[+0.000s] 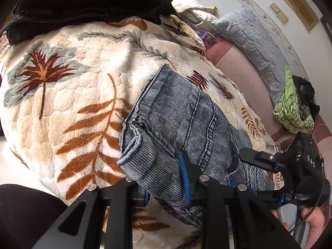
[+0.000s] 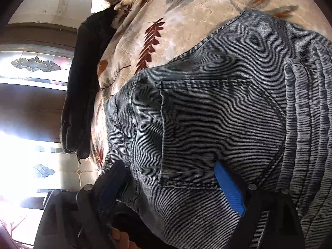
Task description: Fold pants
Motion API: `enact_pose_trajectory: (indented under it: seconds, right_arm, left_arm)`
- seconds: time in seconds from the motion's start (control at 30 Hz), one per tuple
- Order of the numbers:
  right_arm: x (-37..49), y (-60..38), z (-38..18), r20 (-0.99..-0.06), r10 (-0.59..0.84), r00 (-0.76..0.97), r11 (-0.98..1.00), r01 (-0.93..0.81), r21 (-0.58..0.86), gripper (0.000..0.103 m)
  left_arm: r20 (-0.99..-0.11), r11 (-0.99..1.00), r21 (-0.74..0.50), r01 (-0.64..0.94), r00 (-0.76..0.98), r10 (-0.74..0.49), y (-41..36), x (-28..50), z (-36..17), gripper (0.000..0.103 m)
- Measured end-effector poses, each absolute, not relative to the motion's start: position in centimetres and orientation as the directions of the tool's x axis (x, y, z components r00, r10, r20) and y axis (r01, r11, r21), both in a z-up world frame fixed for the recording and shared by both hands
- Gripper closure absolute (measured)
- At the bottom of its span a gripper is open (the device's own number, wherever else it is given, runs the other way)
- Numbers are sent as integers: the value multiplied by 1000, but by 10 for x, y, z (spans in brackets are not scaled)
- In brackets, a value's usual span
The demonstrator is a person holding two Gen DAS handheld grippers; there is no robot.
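Grey-blue washed denim pants lie partly folded on a leaf-patterned fleece blanket. My left gripper has its blue-padded fingers spread around a bunched fold of the denim. In the right wrist view the pants fill the frame with a back pocket showing. My right gripper straddles the waistband side, one blue pad on top of the cloth, the other finger at the pants' edge. The right gripper's body also shows in the left wrist view.
A pile of black clothes lies at the blanket's far side; it also shows in the right wrist view. A grey quilted pillow and a green patterned cloth rest near the wall. A stained-glass window is beyond the bed.
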State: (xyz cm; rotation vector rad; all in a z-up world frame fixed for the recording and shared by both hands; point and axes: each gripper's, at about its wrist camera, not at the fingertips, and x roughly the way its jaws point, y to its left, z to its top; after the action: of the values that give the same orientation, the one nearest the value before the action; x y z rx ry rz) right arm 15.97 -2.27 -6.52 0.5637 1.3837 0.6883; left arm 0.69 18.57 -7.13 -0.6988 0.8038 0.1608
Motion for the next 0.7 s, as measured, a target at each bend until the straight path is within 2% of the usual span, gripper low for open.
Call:
enact_pose_trajectory:
  seconds: [0.07,0.2,0.37,0.57,0.7]
  right_arm:
    - [158,-34,-50,-642,765,57,644,-92,759,11]
    - [137,-90,-15,-556,810,184,582,-139,801,11]
    - [114,-199,-21,-547,771,325,592,-51,804,11]
    - [88,-328,-43,-471,724,503,505,78,859,11]
    - [73,-376,-55,-435,703,563,459,107,882,11]
  left_arm:
    - [-709,774,-502,-385,696,-114,184,8,-67,77]
    - [-677,837,-435,-330,733,-63,162,9,-36,81]
    - [-598,918,-345,-198,800,-52,108,21,25,90]
    - [-513,984,-167,55,848,-134,-19,29,78,93]
    - [-521,973,-39,229,826,-215,-114,22,68,93]
